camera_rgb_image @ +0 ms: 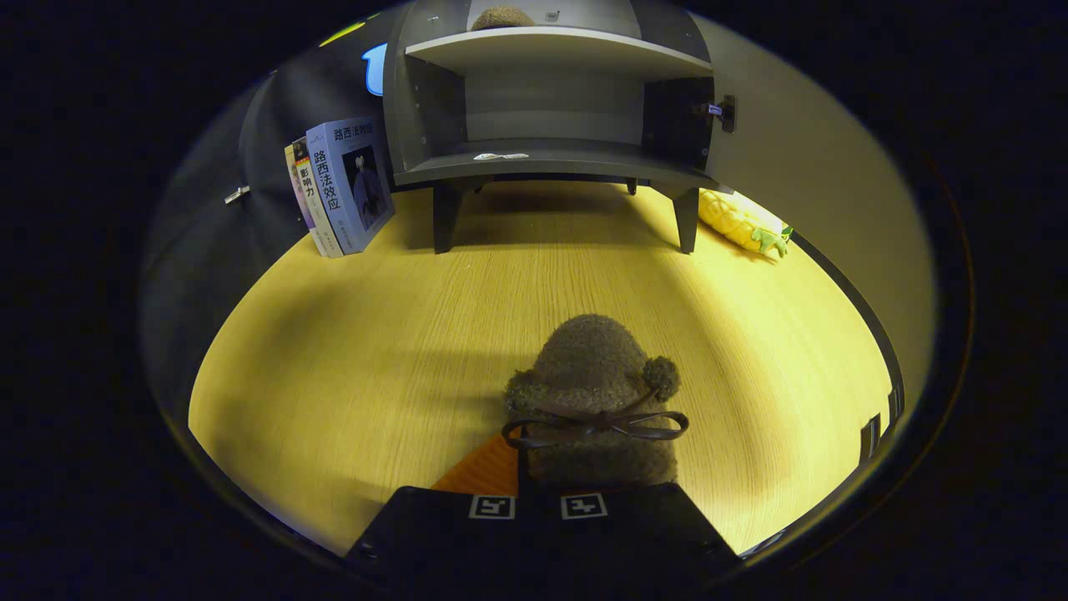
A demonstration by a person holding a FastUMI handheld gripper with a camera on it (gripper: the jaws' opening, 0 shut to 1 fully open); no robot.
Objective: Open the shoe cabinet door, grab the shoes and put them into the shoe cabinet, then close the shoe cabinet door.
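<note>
1 shoe: fuzzy brown slipper (594, 392) with a dark bow, on the wooden table (350, 351), between the gripper (538, 506) fingers.
Jaws: drawn close; whether both press the heel, I cannot tell.
Shoe cabinet (551, 150): beyond, door open, another slipper (501, 17) on top shelf.
Left of cabinet: 2 books (338, 188).
Right: pineapple toy (743, 222).
</note>
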